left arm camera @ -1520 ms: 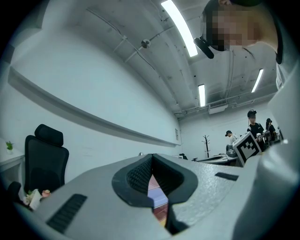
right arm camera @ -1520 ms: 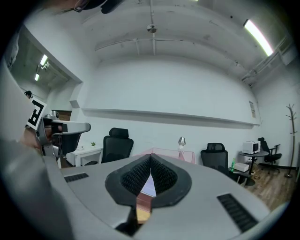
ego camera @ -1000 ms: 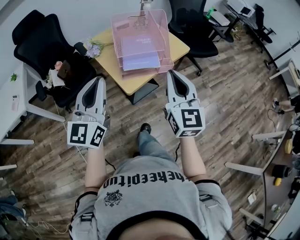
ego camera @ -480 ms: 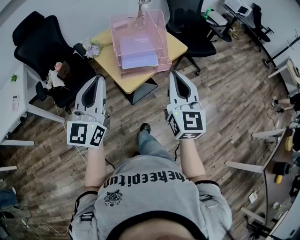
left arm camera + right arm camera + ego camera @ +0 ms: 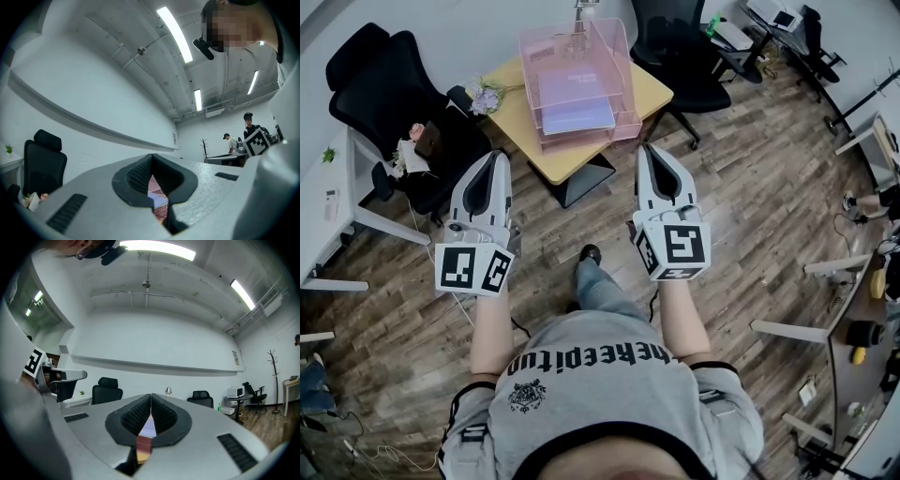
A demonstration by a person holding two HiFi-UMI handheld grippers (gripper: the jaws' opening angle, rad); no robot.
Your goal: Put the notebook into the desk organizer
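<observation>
Head view: left gripper [image 5: 499, 157] and right gripper [image 5: 648, 150] hang pinched shut, empty, short of the table [image 5: 652, 90] (notebook [image 5: 576, 94] seemingly in the organizer [image 5: 620, 45] already, nothing to carry).

You wear a grey T-shirt [image 5: 609, 394] with black lettering across the chest, a small black crest beside it, and black trim at the collar and short sleeves. Ahead of the T-shirt show blue jeans [image 5: 598, 286] and a black shoe [image 5: 590, 255]. Beyond its sleeves, the pale grey left gripper [image 5: 502, 156] and right gripper [image 5: 645, 148] each carry black ribbed pads and a black-and-white marker cube.
</observation>
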